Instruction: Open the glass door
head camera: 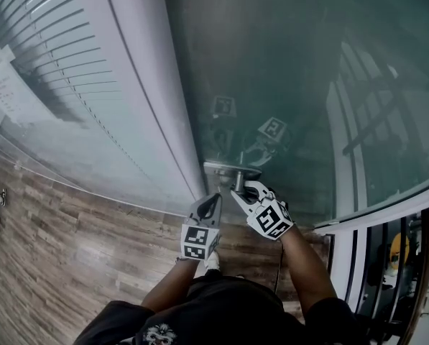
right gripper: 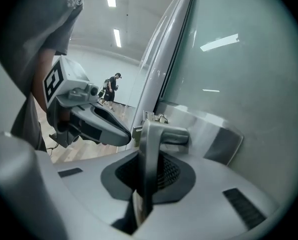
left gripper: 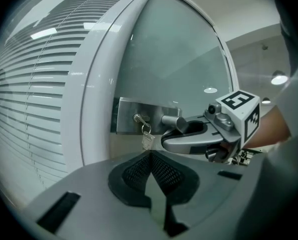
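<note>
Closest to us is our dark shirt (head camera: 221,315), down at 6 o'clock in the head view. Far over at 8 o'clock we see the wood floor (head camera: 63,221), and at 10 o'clock the white blinds (head camera: 49,56). Next comes the white frame (head camera: 149,85), running from 12 o'clock down to the middle. Our left gripper (head camera: 213,201) sits just below the middle, at 7 o'clock from the handle (head camera: 232,169). Its two jaws are pressed together with nothing between them. It is near the handle but not touching it. In the left gripper view a small key (left gripper: 146,140) hangs from the lock (left gripper: 137,118) at 12 o'clock, just past the jaw tips. The lock sits in a shiny metal plate (left gripper: 125,126). Our right gripper (head camera: 241,190) comes at the handle from 5 o'clock. Its jaws are squeezed tight on the handle bar, which stands between them in the right gripper view. The glass door (head camera: 293,63) fills the head view from 12 to 3 o'clock, and it looks closed against the frame.
</note>
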Motion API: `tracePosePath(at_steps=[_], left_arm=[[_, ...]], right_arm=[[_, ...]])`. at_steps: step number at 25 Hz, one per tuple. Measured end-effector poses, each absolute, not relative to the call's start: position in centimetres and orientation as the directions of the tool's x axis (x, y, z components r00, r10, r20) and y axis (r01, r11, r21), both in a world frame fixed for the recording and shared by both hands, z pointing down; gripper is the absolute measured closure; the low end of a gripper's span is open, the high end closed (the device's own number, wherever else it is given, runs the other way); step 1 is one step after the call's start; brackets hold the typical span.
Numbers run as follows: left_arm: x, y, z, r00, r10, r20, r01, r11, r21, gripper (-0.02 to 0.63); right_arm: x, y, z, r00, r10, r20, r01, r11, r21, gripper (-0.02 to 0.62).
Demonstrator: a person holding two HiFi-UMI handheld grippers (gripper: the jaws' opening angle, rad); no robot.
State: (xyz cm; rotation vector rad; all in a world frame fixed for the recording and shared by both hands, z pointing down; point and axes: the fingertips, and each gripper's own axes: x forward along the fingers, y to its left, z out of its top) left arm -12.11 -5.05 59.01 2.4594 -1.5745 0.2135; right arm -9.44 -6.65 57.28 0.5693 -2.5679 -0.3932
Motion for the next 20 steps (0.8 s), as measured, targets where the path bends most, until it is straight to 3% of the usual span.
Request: tracePosePath(at_steps=[20], left_arm=[[-9.6, -7.9, 59.2, 0.524, -0.819, 0.232, -0.849, -0.522, 0.077, 0.600]], right_arm=[[-8.9, -17.8, 57.8, -0.753, -0.521, 0.403, -0.426, 0.852, 0.305, 0.558]])
